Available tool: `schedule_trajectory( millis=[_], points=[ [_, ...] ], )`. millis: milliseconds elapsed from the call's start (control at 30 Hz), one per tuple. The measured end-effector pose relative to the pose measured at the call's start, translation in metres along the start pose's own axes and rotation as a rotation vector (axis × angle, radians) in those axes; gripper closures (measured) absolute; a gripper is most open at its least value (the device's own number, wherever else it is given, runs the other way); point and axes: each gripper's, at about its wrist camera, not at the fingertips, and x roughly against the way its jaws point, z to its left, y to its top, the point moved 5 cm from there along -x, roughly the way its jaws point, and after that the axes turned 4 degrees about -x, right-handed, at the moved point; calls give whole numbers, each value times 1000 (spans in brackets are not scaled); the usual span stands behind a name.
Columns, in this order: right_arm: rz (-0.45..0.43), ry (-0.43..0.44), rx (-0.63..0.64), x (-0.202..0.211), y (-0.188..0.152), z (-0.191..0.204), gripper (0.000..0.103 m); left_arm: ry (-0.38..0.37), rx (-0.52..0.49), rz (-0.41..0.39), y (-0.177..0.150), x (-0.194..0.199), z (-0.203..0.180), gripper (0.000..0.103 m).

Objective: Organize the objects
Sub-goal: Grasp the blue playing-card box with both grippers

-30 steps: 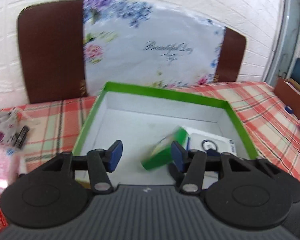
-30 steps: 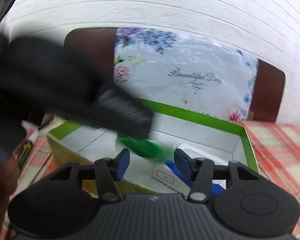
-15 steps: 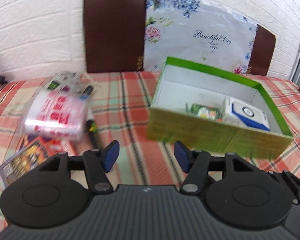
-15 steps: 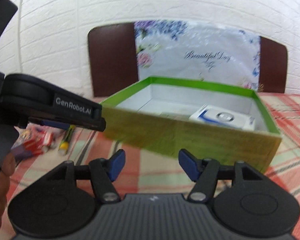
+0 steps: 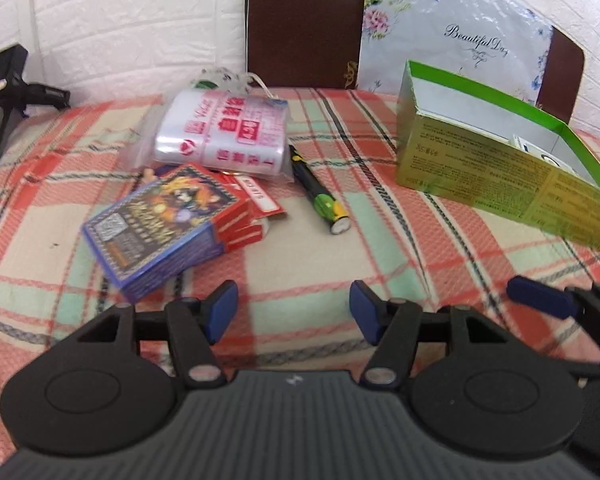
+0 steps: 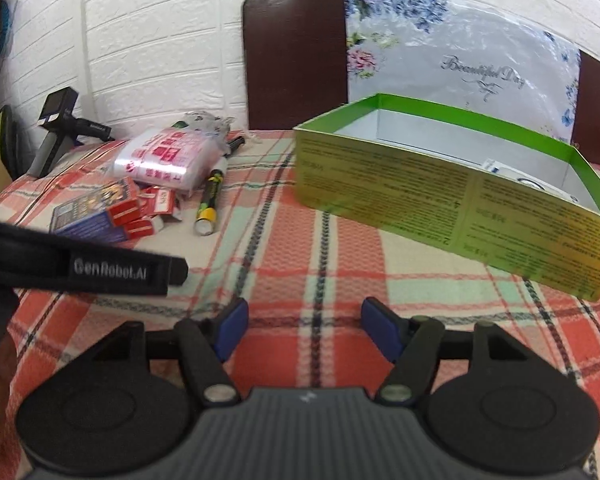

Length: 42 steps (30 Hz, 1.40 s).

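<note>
- A plaid cloth (image 5: 380, 240) in red, green and cream covers the surface that carries everything.
- A green box (image 5: 500, 184), open at the top, stands on it at the right.
- A marker (image 5: 318, 196) lies between the box and a pile at the left.
- In the pile, a clear pack (image 5: 220, 140) with pink print lies farthest back, with a blue card box (image 5: 156, 232) nearer, resting on small red boxes (image 5: 248, 220).
- A black device (image 5: 4, 92) sits at the far left edge by the wall.
</note>
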Motion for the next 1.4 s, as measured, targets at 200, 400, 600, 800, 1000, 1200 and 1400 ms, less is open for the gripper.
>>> schedule_trajectory(
  millis=[200, 400, 600, 800, 1000, 1200, 1400],
  points=[
    [-4, 33, 61, 6, -4, 24, 39, 25, -3, -44, -26, 24, 32, 34],
    [-10, 40, 70, 9, -6, 38, 40, 56, 15, -75, -49, 46, 60, 31],
    [-9, 143, 160, 13, -13, 65, 39, 90, 72, -74, -53, 51, 86, 31],
    [-84, 224, 225, 3, 25, 93, 33, 97, 186, -98, -52, 56, 119, 31],
    [-48, 320, 87, -43, 73, 109, 33, -48, 416, -93, -32, 57, 155, 39],
    [83, 425, -91, -70, 71, 107, 54, -280, 539, -49, -14, 25, 148, 40],
    [105, 452, -54, -48, 55, 113, 56, -348, 581, -24, -14, 14, 141, 53]
  ],
)
